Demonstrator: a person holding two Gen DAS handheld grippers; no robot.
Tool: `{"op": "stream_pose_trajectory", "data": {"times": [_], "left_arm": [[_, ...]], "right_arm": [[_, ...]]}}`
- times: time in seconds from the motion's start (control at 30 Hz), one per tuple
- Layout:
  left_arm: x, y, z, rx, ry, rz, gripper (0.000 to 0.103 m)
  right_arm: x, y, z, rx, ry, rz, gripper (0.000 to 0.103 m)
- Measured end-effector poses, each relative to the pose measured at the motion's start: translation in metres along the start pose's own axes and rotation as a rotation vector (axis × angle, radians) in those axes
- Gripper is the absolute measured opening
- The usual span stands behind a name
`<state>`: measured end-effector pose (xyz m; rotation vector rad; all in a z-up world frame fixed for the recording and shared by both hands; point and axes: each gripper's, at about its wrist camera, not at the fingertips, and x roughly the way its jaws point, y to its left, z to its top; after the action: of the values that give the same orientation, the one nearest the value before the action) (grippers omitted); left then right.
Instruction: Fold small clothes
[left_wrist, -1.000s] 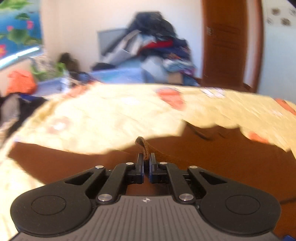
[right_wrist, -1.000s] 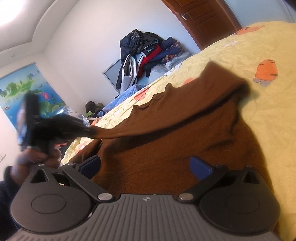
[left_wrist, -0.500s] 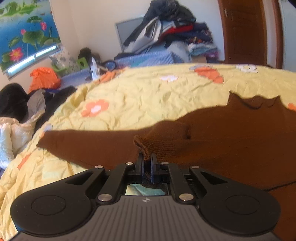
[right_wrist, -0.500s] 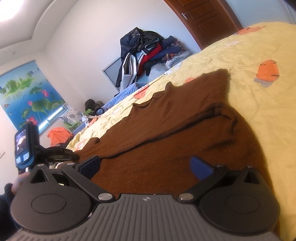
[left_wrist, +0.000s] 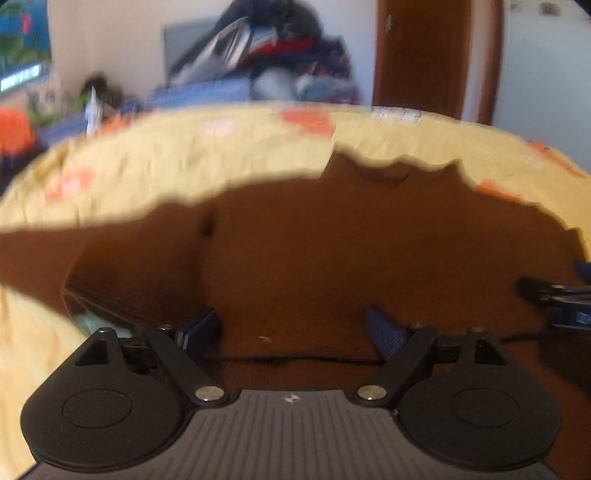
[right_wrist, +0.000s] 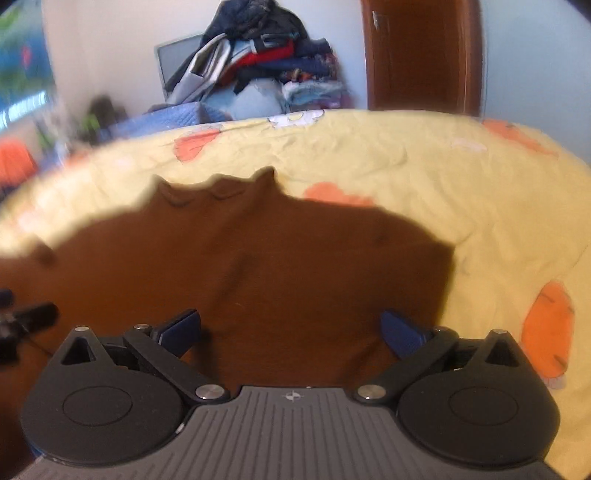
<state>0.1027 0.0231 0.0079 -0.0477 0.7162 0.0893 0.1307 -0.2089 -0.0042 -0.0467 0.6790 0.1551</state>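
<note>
Brown knit top (left_wrist: 332, 258): lies spread on the bed, over a yellow bedspread (right_wrist: 369, 147) with orange prints, collar end toward the far side.

Left tongs (left_wrist: 291, 328): jaws opening, blue pads wide apart, nothing pressed between them; brown cloth lies below and ahead of the gap. Right tongs (right_wrist: 291, 328): pads apart, empty, over the lower body of the garment. In the left view the other tool pokes in at the right edge.

Handling, as judged: light, soft, limp knit. It will sag and drape from any single pinch and likely drag on the bedspread rather than slide. Not fragile. Best held at an edge or seam, such as a shoulder, sleeve end or hem corner, with both tongs sharing the span so a fold line stays straight. A pinch mid-panel would only bunch it.

Outward: a sleeve runs off to the left in the left view; a folded-over flap lies near the left pad.

Hard to make out: both views blurred. The near hem is hidden under the tool bodies. The sleeve's end is cut off at the frame edge. Whether the right-side sleeve is tucked under cannot be told. A clothes pile (right_wrist: 258, 66) and door (right_wrist: 421, 55) lie beyond.
</note>
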Motion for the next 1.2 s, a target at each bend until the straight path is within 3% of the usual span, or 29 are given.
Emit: {"op": "stream_pose_trajectory", "data": {"times": [0.1, 0.17, 0.27, 0.37, 0.5, 0.63, 0.7, 0.77, 0.8, 0.9, 0.97, 1.0, 1.1, 1.2], "left_arm": [[-0.011, 0.021, 0.002, -0.028, 0.007, -0.059, 0.094], [-0.035, 0.048, -0.002, -0.096, -0.063, -0.112, 0.094], [-0.063, 0.108, 0.002, -0.228, -0.181, -0.06, 0.094], [-0.067, 0.197, 0.01, -0.471, -0.218, 0.052, 0.094], [-0.051, 0.318, 0.003, -0.85, -0.203, 0.154, 0.094], [-0.026, 0.389, -0.016, -1.072, -0.156, 0.112, 0.093], [-0.018, 0.398, -0.018, -1.08, -0.178, 0.076, 0.092], [-0.014, 0.396, -0.01, -1.048, -0.168, 0.092, 0.078], [-0.01, 0.394, -0.007, -1.026, -0.149, 0.082, 0.063], [0.004, 0.378, 0.009, -0.92, -0.116, 0.125, 0.056], [0.009, 0.37, 0.015, -0.857, -0.08, 0.161, 0.031], [0.012, 0.368, 0.016, -0.836, -0.053, 0.182, 0.008], [0.009, 0.361, 0.021, -0.769, -0.049, 0.26, 0.004], [-0.015, 0.355, 0.031, -0.744, -0.112, 0.293, 0.004]], "right_arm": [[-0.004, -0.005, -0.002, 0.038, -0.01, 0.019, 0.103], [-0.004, -0.005, -0.003, 0.031, -0.009, 0.013, 0.103], [-0.005, -0.005, -0.002, 0.027, -0.008, 0.01, 0.103], [-0.003, -0.005, 0.0, 0.028, -0.008, 0.01, 0.103], [-0.003, -0.006, 0.0, 0.027, -0.008, 0.01, 0.103], [-0.003, -0.006, 0.0, 0.027, -0.008, 0.01, 0.103], [-0.002, -0.006, 0.0, 0.028, -0.008, 0.01, 0.103], [-0.002, -0.006, 0.0, 0.027, -0.008, 0.011, 0.103], [-0.002, -0.006, 0.0, 0.028, -0.008, 0.011, 0.103], [-0.002, -0.006, 0.0, 0.027, -0.008, 0.011, 0.103], [-0.002, -0.006, 0.0, 0.028, -0.008, 0.012, 0.103], [-0.002, -0.006, 0.0, 0.028, -0.008, 0.012, 0.103], [-0.003, -0.006, 0.0, 0.03, -0.009, 0.013, 0.103], [-0.002, -0.007, 0.0, 0.035, -0.011, 0.016, 0.103]]}}
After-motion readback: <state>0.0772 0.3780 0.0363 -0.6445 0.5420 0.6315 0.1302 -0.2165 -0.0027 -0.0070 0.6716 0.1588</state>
